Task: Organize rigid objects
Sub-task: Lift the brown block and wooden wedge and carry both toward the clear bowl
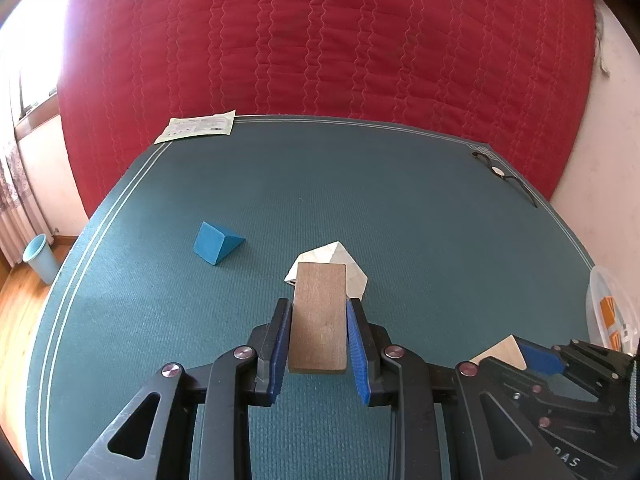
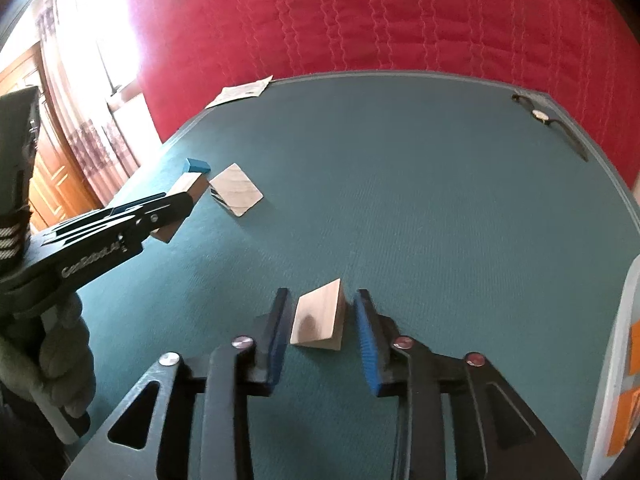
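The left gripper (image 1: 318, 334) has its fingers clenched on a brown wooden block (image 1: 318, 316), stiff and light, held by its long flat sides. The right gripper (image 2: 322, 336) stands released, a pale wooden wedge (image 2: 320, 320) resting on the worktop (image 2: 400, 200) between its fingers, best pinched on the flat triangular ends, not the slope. Beyond the fingertips lie a pale block (image 1: 344, 270) and a blue wedge (image 1: 216, 244), then open room to the worktop's far edge.

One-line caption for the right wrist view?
Right tongs open around a wooden wedge on the green mat.
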A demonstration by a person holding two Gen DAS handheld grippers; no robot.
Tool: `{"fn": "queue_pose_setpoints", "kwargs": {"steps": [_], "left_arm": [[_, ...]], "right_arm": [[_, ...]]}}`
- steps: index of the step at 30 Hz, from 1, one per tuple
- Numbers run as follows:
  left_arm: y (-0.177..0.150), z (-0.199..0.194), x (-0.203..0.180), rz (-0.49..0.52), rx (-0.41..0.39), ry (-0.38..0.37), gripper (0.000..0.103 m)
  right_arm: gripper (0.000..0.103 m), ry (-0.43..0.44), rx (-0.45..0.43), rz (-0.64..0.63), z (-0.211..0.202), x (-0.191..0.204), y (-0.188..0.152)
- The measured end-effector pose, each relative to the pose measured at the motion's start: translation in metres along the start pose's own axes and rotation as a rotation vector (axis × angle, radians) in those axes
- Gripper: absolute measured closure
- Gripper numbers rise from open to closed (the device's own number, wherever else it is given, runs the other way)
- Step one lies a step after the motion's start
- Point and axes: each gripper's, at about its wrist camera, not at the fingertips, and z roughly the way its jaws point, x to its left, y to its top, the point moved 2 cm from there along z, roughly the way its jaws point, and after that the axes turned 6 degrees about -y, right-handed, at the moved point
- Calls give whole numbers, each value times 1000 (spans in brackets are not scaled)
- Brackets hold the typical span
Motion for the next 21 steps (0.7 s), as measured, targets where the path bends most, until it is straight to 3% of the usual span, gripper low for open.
{"fn": "queue_pose_setpoints", "kwargs": {"steps": [9,11,12,21], "left_arm": [[0,2,0,0,9,-2,74],[-1,1,0,3,8,-1,74],[-1,1,0,3,7,-1,74],[-1,0,-1,8,4,-3,74]], "right_arm": [[58,-59,-12,-101,4,20,-5],[65,-89,-14,-128,3,25,-7],[77,-95,-15,-126,3,24,-8],[81,-90,-54,-62,-20,8,-13]]}}
